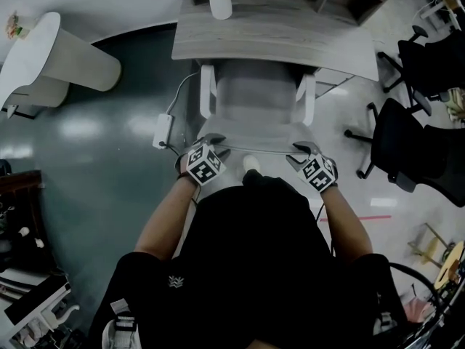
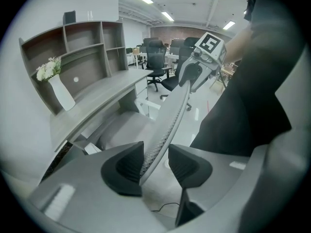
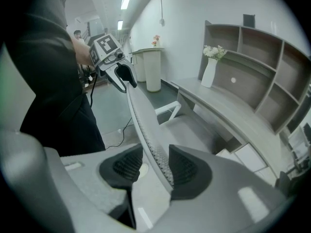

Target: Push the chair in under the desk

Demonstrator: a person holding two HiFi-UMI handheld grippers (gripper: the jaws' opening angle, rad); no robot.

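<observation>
The white chair (image 1: 254, 97) with a grey mesh back stands in front of the grey desk (image 1: 276, 38), its seat partly under the desktop. My left gripper (image 1: 212, 142) straddles the left end of the backrest's top edge. My right gripper (image 1: 301, 151) straddles the right end. In the left gripper view the backrest (image 2: 175, 110) runs between the jaws of the left gripper (image 2: 155, 166), against the left pad with a gap to the right pad. In the right gripper view the backrest (image 3: 138, 115) lies against the right pad of the right gripper (image 3: 155, 168), clear of the left pad.
A white vase (image 1: 220, 2) with flowers stands on the desk below a shelf unit (image 2: 87, 47). A power strip (image 1: 161, 131) with its cable lies on the floor left of the chair. Black office chairs (image 1: 407, 144) stand to the right, a white pedestal table (image 1: 43, 57) to the left.
</observation>
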